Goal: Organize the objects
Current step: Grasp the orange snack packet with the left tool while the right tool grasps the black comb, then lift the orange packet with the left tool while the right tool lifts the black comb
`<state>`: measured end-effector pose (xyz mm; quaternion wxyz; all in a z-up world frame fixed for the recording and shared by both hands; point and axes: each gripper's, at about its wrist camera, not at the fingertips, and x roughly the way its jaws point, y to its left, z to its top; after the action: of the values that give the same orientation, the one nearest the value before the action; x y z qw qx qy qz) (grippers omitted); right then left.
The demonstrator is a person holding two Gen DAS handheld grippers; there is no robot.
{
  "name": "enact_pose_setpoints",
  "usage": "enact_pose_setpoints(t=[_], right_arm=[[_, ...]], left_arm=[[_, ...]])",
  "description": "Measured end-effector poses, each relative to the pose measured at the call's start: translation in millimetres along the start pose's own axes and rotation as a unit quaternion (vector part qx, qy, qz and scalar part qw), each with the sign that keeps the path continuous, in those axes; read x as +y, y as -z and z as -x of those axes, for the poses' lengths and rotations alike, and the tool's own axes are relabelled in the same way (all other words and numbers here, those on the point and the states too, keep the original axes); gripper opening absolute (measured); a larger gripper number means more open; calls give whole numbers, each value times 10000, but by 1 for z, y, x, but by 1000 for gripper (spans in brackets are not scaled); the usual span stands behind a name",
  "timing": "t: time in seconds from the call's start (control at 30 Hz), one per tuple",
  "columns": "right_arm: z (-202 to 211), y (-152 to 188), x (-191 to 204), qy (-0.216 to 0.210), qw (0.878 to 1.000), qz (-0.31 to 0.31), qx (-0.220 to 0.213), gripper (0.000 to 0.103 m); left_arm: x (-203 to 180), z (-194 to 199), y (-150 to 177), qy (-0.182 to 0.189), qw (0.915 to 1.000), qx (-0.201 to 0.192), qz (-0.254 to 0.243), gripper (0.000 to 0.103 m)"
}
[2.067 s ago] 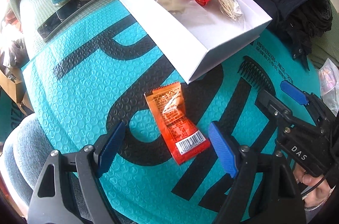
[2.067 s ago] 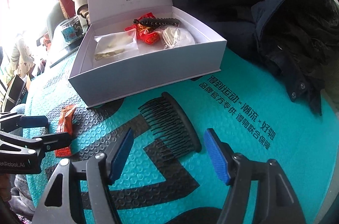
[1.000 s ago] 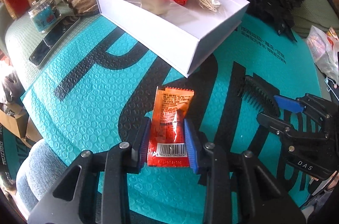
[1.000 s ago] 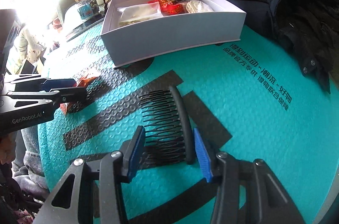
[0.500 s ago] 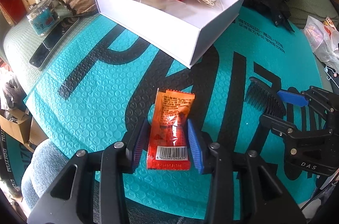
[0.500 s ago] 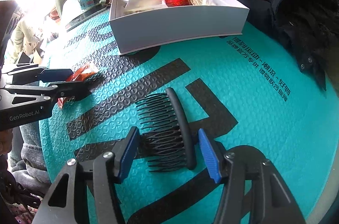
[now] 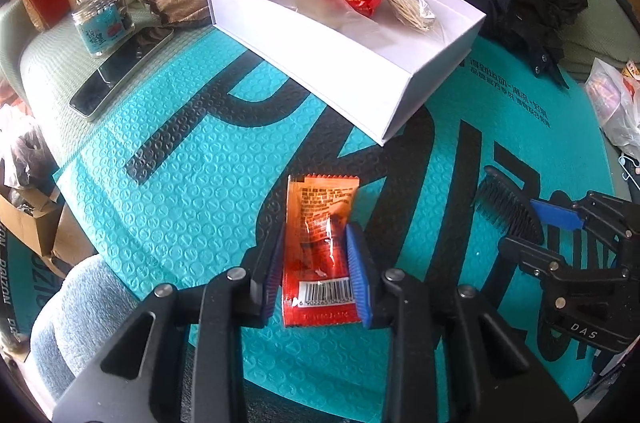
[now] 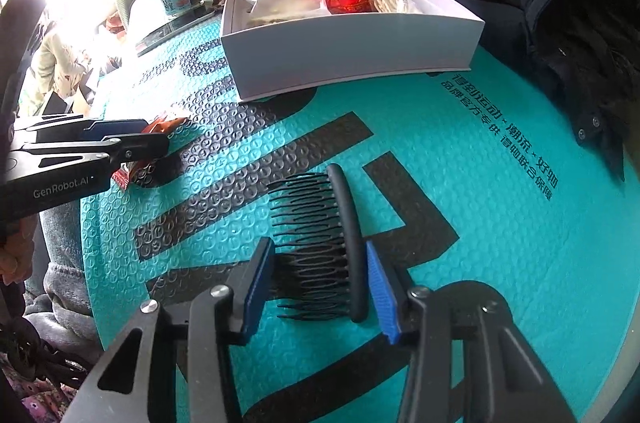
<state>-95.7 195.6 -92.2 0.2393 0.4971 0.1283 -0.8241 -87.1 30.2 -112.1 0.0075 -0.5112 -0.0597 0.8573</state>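
Evidently we are gathering loose items for the open white box [image 7: 352,79] at the mat's [image 7: 180,175] far side. Our left gripper [image 7: 316,263] is closing, pads pressing the orange packet's [image 7: 320,223] edges. Rightward, our right gripper [image 8: 320,279] is closing across the black comb [image 8: 316,243], pads touching.

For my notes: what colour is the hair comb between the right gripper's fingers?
Black all over, teeth and spine. The hair comb shows best in the right wrist view.
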Motion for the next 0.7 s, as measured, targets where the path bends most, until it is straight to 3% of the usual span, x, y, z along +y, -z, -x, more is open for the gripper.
enact_pose_setpoints(t=[0.43, 0.7], right_arm=[[4, -4, 1, -246, 9993, -230, -189, 46], [16, -12, 12, -336, 9983, -250, -414, 46]], left_arm=[[16, 9, -3, 62, 9992, 38, 382, 24], [19, 26, -8, -179, 9990, -102, 385, 24]])
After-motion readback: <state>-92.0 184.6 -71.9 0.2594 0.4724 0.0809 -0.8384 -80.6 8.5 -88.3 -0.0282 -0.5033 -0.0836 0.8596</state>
